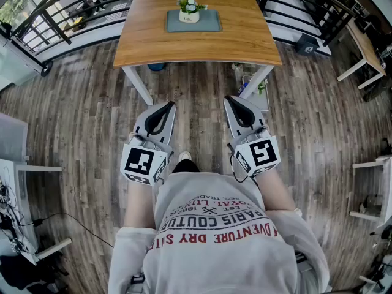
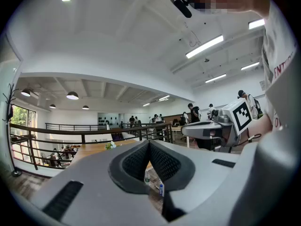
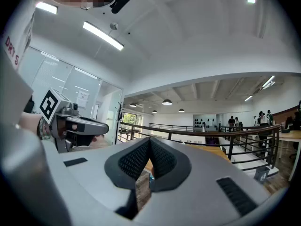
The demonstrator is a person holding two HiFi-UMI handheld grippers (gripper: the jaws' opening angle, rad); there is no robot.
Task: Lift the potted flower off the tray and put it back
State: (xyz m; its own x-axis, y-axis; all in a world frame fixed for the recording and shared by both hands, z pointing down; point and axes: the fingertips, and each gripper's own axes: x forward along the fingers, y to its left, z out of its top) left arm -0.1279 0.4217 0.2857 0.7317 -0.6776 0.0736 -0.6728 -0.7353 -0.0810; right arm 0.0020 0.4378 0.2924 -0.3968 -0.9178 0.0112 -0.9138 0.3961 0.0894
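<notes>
A small white pot with white flowers (image 1: pixel 190 10) stands on a grey-green tray (image 1: pixel 193 22) at the far middle of a wooden table (image 1: pixel 196 41). Both grippers are held close to the person's body, well short of the table, pointing level toward it. The left gripper (image 1: pixel 168 106) has its jaws together with nothing between them; the right gripper (image 1: pixel 229 100) is the same. In the left gripper view the shut tips (image 2: pixel 149 142) meet, the flowers (image 2: pixel 111 145) show small beyond them, and the right gripper (image 2: pixel 211 128) is beside. The right gripper view shows its own shut tips (image 3: pixel 150 140).
Wood-plank floor lies between the person and the table. A black railing (image 1: pixel 67 11) runs behind and beside the table. Small items (image 1: pixel 251 84) sit on the floor under its right front leg. White desks (image 1: pixel 24 170) stand at the left and right edges.
</notes>
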